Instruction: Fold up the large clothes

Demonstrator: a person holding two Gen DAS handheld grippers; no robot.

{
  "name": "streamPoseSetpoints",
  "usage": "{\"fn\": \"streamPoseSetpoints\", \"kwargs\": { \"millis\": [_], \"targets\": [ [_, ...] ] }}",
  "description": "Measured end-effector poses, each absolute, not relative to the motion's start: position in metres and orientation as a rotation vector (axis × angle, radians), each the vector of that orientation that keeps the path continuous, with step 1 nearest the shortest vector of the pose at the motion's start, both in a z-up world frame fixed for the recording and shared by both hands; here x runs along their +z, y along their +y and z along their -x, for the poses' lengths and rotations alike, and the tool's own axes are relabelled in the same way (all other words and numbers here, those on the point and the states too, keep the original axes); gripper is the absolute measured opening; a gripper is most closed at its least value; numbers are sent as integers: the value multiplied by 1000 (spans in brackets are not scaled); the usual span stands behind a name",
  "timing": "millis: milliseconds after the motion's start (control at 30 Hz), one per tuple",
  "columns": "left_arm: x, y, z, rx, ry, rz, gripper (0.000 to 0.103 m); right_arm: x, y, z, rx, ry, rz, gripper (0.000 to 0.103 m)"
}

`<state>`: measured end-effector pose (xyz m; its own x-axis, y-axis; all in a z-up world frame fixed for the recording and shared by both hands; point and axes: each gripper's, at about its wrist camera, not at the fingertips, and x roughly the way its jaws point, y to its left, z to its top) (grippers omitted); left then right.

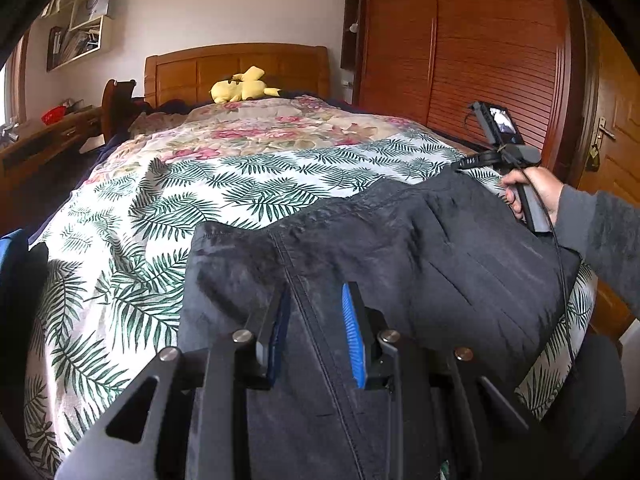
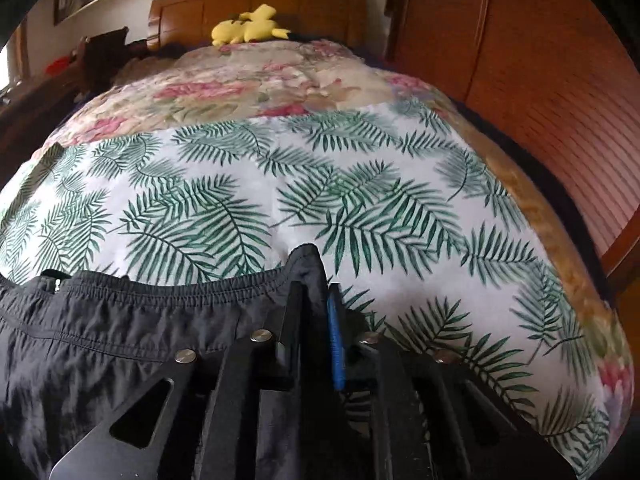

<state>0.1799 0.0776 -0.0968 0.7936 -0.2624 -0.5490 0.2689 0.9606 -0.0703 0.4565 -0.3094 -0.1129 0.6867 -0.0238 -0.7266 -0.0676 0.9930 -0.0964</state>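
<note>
One dark garment (image 1: 360,248) lies across the foot of a bed (image 1: 168,216), on the palm-leaf sheet, well short of the wooden headboard (image 1: 240,68). The left gripper (image 1: 316,300) pinches a raised ridge of the cloth along a seam, its two fingers narrowly parted with the fabric bunched between the blue pads (image 1: 352,320). The right gripper (image 2: 314,280) is nearly closed on the corner of the elastic waistband (image 2: 168,286), a peak of cloth standing up between its fingers.

Only the left wrist view shows the person: one hand (image 1: 528,192) in a grey sleeve (image 1: 600,232) holding the right gripper's handle at the garment's far corner, toward the wardrobe (image 1: 480,40). It alone also takes in a door (image 1: 616,120), wall shelves (image 1: 80,20) left of the headboard, and a desk (image 1: 44,136) below them. Only the right wrist view shows the gathered waistband up close, and the sheet's edge over a floral quilt (image 2: 260,76).

Both views show one yellow plush toy (image 1: 240,86) lying just before the headboard. Counted: two grippers, one garment, one toy, two bedcovers.
</note>
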Motion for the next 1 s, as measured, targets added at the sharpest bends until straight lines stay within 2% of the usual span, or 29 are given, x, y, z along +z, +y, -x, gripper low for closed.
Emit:
{"fn": "streamPoseSetpoints", "kwargs": {
  "millis": [33,100,133,267,567,1000],
  "targets": [
    [-96,77,-180,-287,587,-13,25,-107,-308,-453,32,805,119,20],
    [-95,76,-178,-288,584,-16,25,-97,-304,-444,58,793,130,44],
    [-95,75,-178,-288,582,-18,25,-92,-300,-437,72,783,145,50],
    [-93,73,-176,-293,574,-18,25,-84,-285,-398,160,773,169,51],
    [-91,53,-167,-317,567,-38,26,-113,-257,-280,377,862,208,51],
    [-103,7,-138,-365,599,-63,27,-118,-245,-203,489,879,225,51]
  ]
}}
